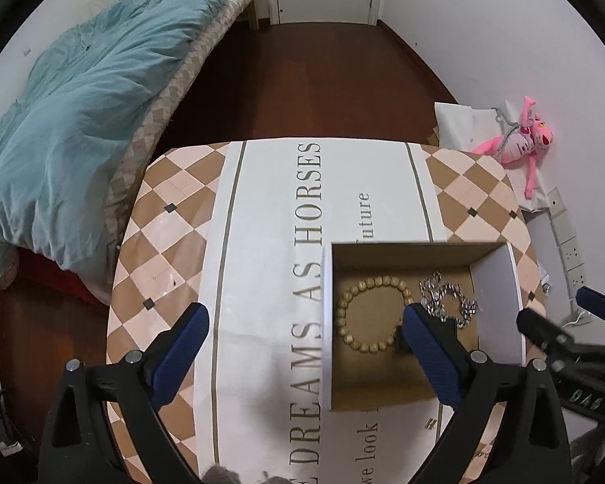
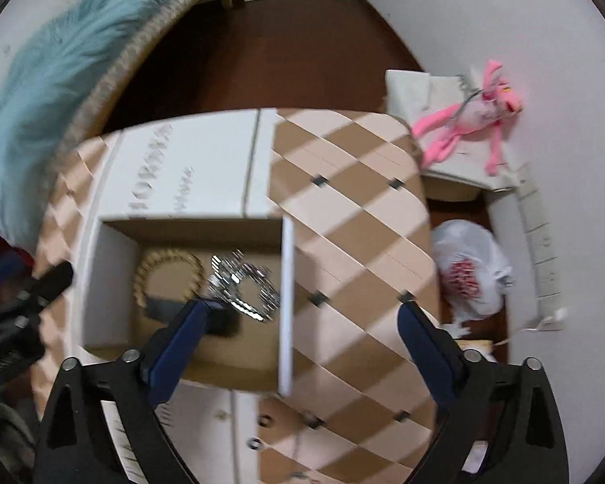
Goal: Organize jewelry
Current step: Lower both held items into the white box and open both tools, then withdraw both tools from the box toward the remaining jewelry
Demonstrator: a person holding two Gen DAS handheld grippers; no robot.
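An open cardboard box (image 1: 498, 278) stands on the table; it also shows in the right wrist view (image 2: 109, 282). Inside lie a wooden bead bracelet (image 1: 357, 290) (image 2: 169, 260) and a silver chain bracelet (image 1: 460, 304) (image 2: 258, 294), side by side. My left gripper (image 1: 306, 318) is open and empty, straddling the box's left wall. My right gripper (image 2: 302, 314) is open and empty, straddling the box's right wall above the table. The right wrist view is motion-blurred. Each gripper shows at the edge of the other's view.
The table (image 1: 169, 209) has a checkered cloth with a white printed runner. A bed with a teal duvet (image 1: 80, 121) is at the left. A pink plush toy (image 1: 524, 141), a white plastic bag (image 2: 472, 274) and wall sockets (image 1: 568, 242) are at the right.
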